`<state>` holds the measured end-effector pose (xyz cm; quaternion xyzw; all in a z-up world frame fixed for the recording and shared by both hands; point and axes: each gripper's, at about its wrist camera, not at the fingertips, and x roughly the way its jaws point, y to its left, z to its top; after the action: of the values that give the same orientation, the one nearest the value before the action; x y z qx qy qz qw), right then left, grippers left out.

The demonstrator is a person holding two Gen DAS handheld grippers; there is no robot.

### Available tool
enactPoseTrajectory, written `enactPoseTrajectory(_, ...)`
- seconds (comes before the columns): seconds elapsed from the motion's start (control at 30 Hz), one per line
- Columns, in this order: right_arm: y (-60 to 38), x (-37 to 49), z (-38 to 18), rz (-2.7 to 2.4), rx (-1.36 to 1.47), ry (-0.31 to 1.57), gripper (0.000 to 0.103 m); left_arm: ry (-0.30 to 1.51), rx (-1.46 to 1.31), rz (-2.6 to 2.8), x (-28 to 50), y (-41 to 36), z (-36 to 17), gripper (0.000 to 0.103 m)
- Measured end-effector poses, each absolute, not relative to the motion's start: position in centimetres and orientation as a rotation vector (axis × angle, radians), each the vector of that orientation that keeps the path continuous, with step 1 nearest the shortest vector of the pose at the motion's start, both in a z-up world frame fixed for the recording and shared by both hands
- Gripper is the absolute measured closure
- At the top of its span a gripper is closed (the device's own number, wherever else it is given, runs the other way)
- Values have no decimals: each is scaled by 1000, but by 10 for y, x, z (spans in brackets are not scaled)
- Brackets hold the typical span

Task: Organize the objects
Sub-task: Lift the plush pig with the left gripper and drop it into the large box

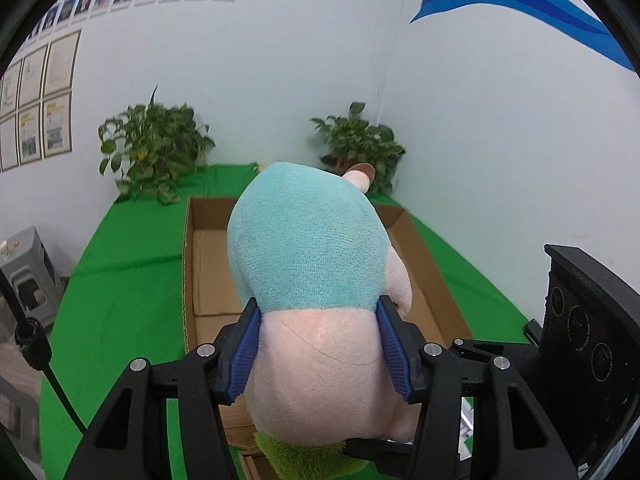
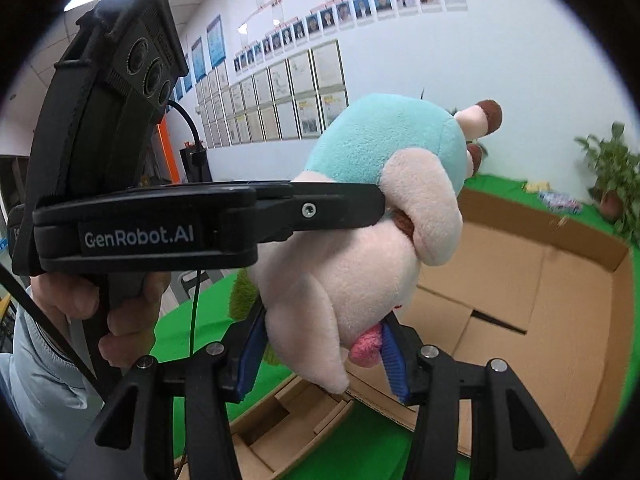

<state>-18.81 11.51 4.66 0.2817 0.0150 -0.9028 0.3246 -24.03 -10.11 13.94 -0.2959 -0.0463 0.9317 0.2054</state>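
Both grippers on the plush toy (image 1: 316, 264), held in the air over the cardboard box (image 1: 204, 264). Left gripper (image 1: 318, 344): jaws part-closed, blue pads (image 1: 246, 354) pressing into the pink lower body from both sides. Right gripper (image 2: 320, 356): also clamped on the toy, jaws pinching its pink underside near the small pink tuft; firm hold as far as I can tell.

Box sits open on the green cloth (image 1: 120, 280), its far end towards the back edge by the two potted plants (image 1: 154, 152). Toy hangs above the near half of the box, not touching the floor of it. Visible box interior looks bare; the part under the toy is hidden.

Progress: I judge pick done, placement not done. Left: lower the toy in, let go with both. Some small items (image 2: 554, 198) lie on the cloth beyond the box's far corner, too blurred to identify; possibly more to sort.
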Motion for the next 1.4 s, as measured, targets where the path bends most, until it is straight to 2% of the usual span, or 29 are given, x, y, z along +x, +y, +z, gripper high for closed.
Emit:
enactPoseTrajectory(0.37, 102, -260, -46, -2289, 974, -3, 53, -256, -1119, 2497, -327, -134, -2, 50)
enactPoseTrajectory(0.53, 94, -271, -65, -2252, 1067, -32, 53, -268, -1189, 2478, -348, -145, -44, 50)
enactPoseTrajectory(0.63, 91, -266, -69, -2244, 1070, -18, 49, -247, -1155, 2487, -343, -146, -50, 50)
enactPoseTrajectory(0.8, 94, -265, -59, -2206, 1099, -50, 33, -176, -1142, 2499, -332, -136, -38, 39)
enactPoseTrajectory(0.97, 115, -252, -51, -2185, 1096, -108, 32, -175, -1039, 2515, -308, -136, -4, 38)
enactPoseTrajectory(1.03, 126, -245, -43, -2172, 1071, -147, 32, -189, -1000, 2556, -304, -145, 5, 33)
enactPoseTrajectory(1.17, 150, -234, -31, -2189, 1026, -217, 31, -241, -1080, 2594, -318, -163, -1, 33)
enactPoseTrajectory(1.23, 161, -237, -33, -2215, 1034, -250, 31, -282, -1161, 2571, -328, -169, -17, 36)
enactPoseTrajectory(1.3, 163, -248, -44, -2198, 1074, -292, 32, -331, -1163, 2542, -329, -175, -28, 46)
enactPoseTrajectory(1.33, 162, -251, -48, -2181, 1095, -301, 39, -366, -1155, 2519, -329, -178, -31, 51)
enactPoseTrajectory(1.37, 160, -254, -54, -2163, 1118, -303, 53, -381, -1153, 2501, -328, -180, -32, 62)
enactPoseTrajectory(1.4, 158, -257, -59, -2156, 1136, -299, 59, -381, -1156, 2504, -326, -181, -31, 68)
